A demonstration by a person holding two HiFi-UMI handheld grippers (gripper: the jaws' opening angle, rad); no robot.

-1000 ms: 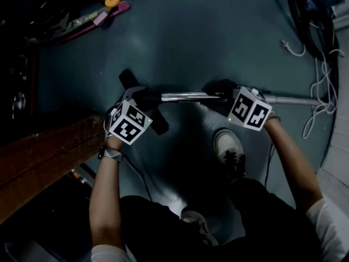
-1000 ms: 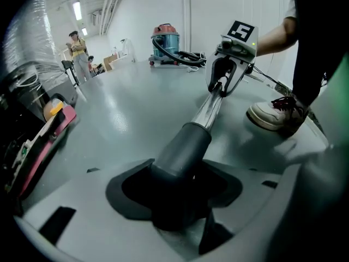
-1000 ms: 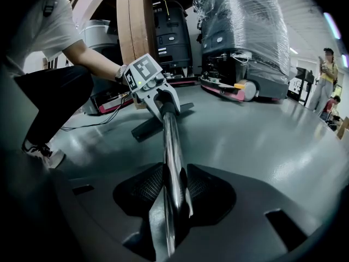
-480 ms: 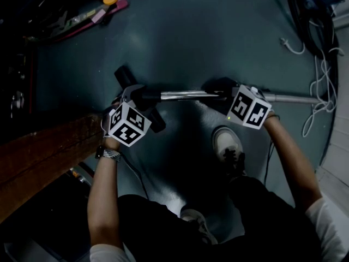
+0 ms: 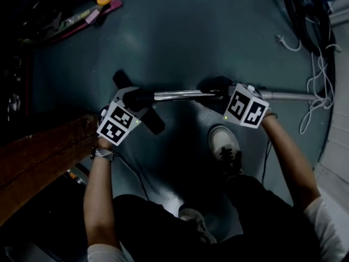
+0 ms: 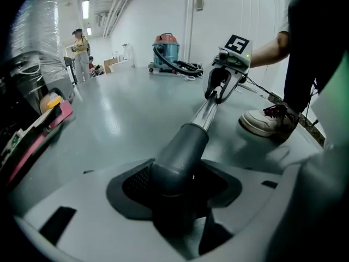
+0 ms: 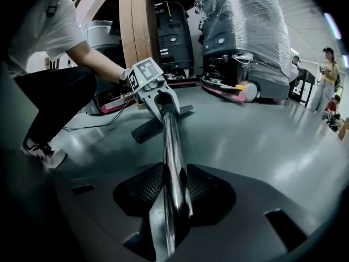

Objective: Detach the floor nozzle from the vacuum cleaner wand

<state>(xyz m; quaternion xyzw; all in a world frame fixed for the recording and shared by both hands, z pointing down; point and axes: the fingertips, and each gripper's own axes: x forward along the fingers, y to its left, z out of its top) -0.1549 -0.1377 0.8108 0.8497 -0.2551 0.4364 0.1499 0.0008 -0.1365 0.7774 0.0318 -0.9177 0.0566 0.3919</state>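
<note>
Left claw (image 6: 178, 189) is clenched around the dark grey neck (image 6: 180, 149) of the floor nozzle (image 5: 155, 123), right where the chrome wand (image 6: 208, 112) plugs into it. The pads hug both sides of that collar and the tube runs straight out ahead of the claw. From the head view, the nozzle's black bar lies slantwise on the floor (image 5: 180, 31), partly under this claw, one end poking out beyond it and the other back toward the person. It's joined to the wand, not yet pulled off.

Follow the wand along and there's the right claw (image 7: 173, 192), grasping the bare chrome tube, jaws pinched on either side of it. The two claws face each other down the tube, well apart. The wand carries on past the right claw toward a tangle of white cables (image 5: 316, 86).

A white shoe (image 5: 223, 143) sits on the floor just behind the right claw, and a wooden plank (image 5: 43, 152) is just beside the left wrist.
</note>
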